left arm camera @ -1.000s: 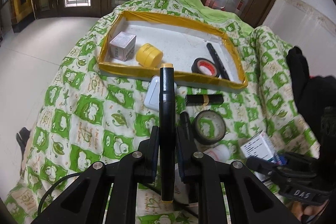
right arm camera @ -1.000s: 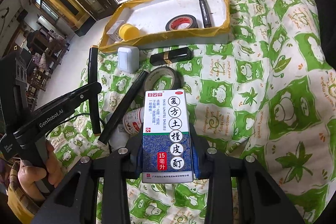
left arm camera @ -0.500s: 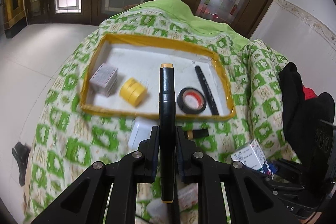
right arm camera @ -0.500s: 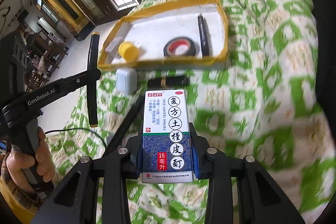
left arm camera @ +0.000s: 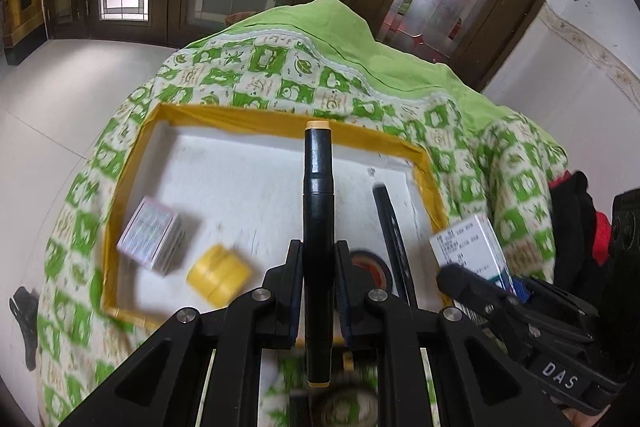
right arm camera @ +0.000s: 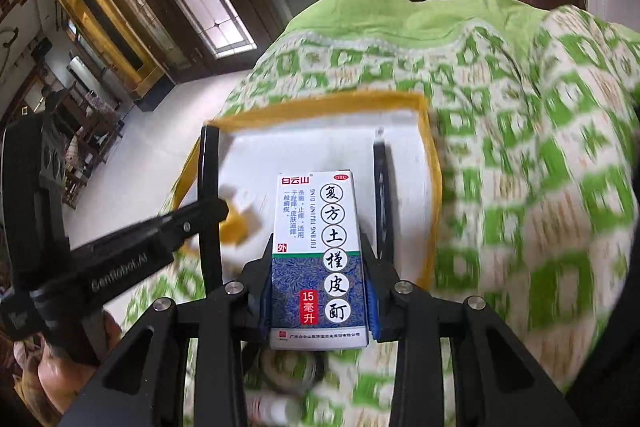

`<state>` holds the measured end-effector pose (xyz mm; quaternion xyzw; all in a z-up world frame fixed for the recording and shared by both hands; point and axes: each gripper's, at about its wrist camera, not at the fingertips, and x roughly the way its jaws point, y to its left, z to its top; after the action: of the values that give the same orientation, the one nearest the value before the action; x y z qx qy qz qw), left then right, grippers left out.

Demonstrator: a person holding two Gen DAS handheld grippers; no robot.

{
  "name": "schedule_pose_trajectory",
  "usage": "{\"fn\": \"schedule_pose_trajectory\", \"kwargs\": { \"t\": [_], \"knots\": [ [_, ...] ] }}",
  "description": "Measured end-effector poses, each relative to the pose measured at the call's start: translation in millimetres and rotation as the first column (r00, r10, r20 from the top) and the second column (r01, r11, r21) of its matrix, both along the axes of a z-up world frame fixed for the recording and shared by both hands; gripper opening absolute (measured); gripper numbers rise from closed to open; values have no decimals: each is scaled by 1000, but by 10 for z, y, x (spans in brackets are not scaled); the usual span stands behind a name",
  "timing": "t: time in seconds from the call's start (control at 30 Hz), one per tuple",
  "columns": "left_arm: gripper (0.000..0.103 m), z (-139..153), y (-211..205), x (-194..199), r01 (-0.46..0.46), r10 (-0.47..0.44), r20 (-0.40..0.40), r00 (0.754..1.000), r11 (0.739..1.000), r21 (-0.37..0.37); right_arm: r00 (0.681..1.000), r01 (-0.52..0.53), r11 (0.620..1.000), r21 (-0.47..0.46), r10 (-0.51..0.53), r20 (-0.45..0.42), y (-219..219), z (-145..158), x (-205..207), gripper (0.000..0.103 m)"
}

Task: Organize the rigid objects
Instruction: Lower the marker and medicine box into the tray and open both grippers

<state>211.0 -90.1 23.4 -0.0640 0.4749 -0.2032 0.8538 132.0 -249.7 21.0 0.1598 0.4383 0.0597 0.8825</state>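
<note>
So I had the left tongs (left arm camera: 318,263) clenched tight on a long black marker pen with yellow-capped ends (left arm camera: 318,211), which stuck straight out ahead of me, its front end over the shallow white tray with the yellow taped rim (left arm camera: 240,115). That tray sat on a surface draped in a green-and-white checked blanket (left arm camera: 264,67), near the far edge where the plain green border showed.

The right tongs (right arm camera: 318,291) were gripping a small white-and-blue cardboard medicine box with Chinese print (right arm camera: 318,255), label up, held above the near right part of the tray. From the left camera the same box (left arm camera: 472,243) showed at the tray's right edge, pinched in the other tongs.

Inside the tray: a little white-and-grey printed carton (left arm camera: 150,235) near the left edge, a squat round yellow jar (left arm camera: 218,277) just beside it toward the near edge, a roll of black tape with a red core (left arm camera: 370,267) mostly hidden behind my tongs, and a slim black pen (left arm camera: 390,223) lying lengthwise along the right side. The pen and tape were close together; couldn't tell if they touched.

Everything was pretty motion-blurred. In the right camera I could see my hand (right arm camera: 52,367) wrapped round the left handle at the lower left.
</note>
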Motion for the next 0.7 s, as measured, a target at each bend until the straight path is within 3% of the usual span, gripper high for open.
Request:
{"fn": "schedule_pose_trajectory", "kwargs": {
  "t": [0.4, 0.7],
  "knots": [
    [14, -428, -91, 408, 11, -8, -37, 999, 997, 80, 999, 44, 999, 11, -43, -30, -21, -395, 880, 33],
    [14, -622, 80, 444, -2, 8, -66, 998, 996, 92, 999, -7, 998, -70, 3, -52, 136, -647, 1092, 34]
  ]
}}
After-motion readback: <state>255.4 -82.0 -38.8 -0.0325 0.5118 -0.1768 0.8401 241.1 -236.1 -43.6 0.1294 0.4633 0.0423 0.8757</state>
